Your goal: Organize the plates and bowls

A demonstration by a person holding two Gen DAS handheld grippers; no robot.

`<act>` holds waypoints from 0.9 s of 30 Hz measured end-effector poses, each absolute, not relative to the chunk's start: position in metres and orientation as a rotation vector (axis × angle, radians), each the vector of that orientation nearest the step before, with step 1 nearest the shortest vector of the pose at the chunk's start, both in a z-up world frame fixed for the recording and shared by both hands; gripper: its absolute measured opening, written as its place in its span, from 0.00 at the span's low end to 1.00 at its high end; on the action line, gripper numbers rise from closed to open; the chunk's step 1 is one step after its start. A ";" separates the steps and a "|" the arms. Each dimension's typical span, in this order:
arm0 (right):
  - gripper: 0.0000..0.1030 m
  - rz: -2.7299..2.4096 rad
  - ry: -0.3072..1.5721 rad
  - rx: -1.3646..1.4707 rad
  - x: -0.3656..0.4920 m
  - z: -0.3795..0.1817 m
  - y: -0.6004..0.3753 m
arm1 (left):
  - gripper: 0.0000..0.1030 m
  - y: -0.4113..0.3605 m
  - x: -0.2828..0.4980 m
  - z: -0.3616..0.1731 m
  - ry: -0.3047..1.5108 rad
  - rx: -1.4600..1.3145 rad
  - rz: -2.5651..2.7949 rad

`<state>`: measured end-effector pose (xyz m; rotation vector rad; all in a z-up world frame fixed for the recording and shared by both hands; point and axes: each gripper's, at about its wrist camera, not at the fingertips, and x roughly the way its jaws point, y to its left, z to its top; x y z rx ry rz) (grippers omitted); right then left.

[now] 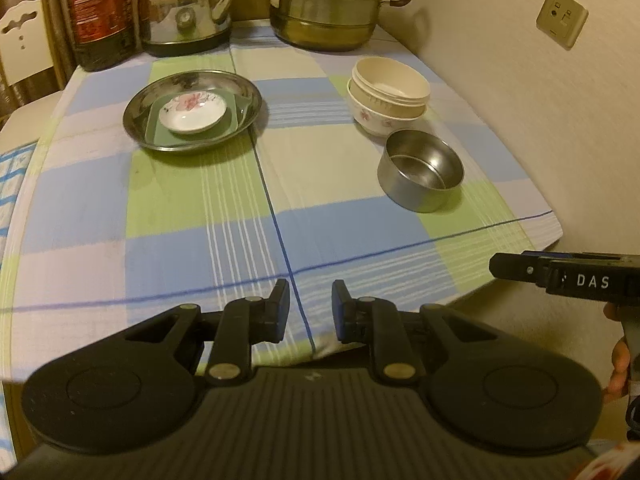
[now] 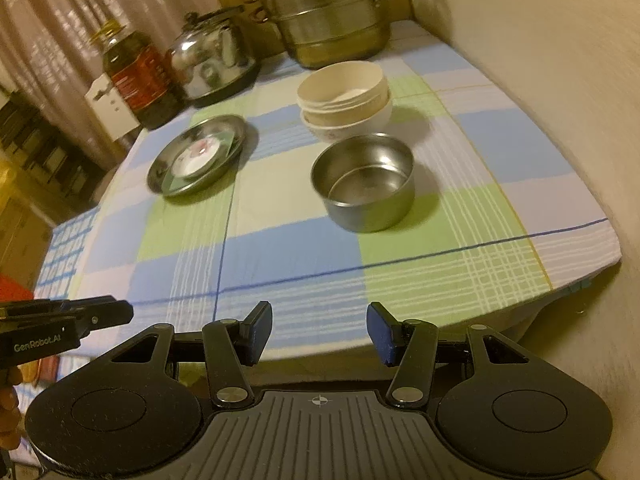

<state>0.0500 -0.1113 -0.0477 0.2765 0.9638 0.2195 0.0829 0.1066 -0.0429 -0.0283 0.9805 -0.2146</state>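
From the left wrist camera, the left gripper (image 1: pixel 310 310) hangs over the near edge of a table (image 1: pixel 200 248) covered in a blue, green and white checked cloth; its jaws stand a narrow gap apart with nothing between them. Farther back on the left sits a steel plate (image 1: pixel 138 120) holding a green square dish (image 1: pixel 230 126) with a small white flowered saucer (image 1: pixel 193 114) on top. To the right, a cream bowl (image 1: pixel 390 80) is nested in a white flowered bowl (image 1: pixel 378 124), and a steel bowl (image 1: pixel 420 176) stands just in front of them. A kettle (image 1: pixel 186 8), a stacked steamer pot (image 1: pixel 326 4) and a dark bottle (image 1: pixel 100 12) line the far edge.

From the right wrist camera, the right gripper (image 2: pixel 320 334) hovers at the table's near edge, jaws about half spread and empty. The steel bowl (image 2: pixel 362 184) lies straight ahead, apart from the fingers, the nested bowls just behind it, possibly touching it.
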 end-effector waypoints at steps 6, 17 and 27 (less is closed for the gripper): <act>0.51 0.128 0.949 0.295 0.067 -0.047 -0.105 | 0.19 0.116 0.116 -0.045 0.985 -0.009 -0.291; 0.51 -0.053 0.939 0.331 0.085 -0.049 -0.113 | 0.19 0.110 0.170 -0.058 0.988 0.002 -0.420; 0.51 -0.091 0.959 0.323 0.105 -0.059 -0.132 | 0.19 0.076 0.202 -0.069 0.985 -0.038 -0.455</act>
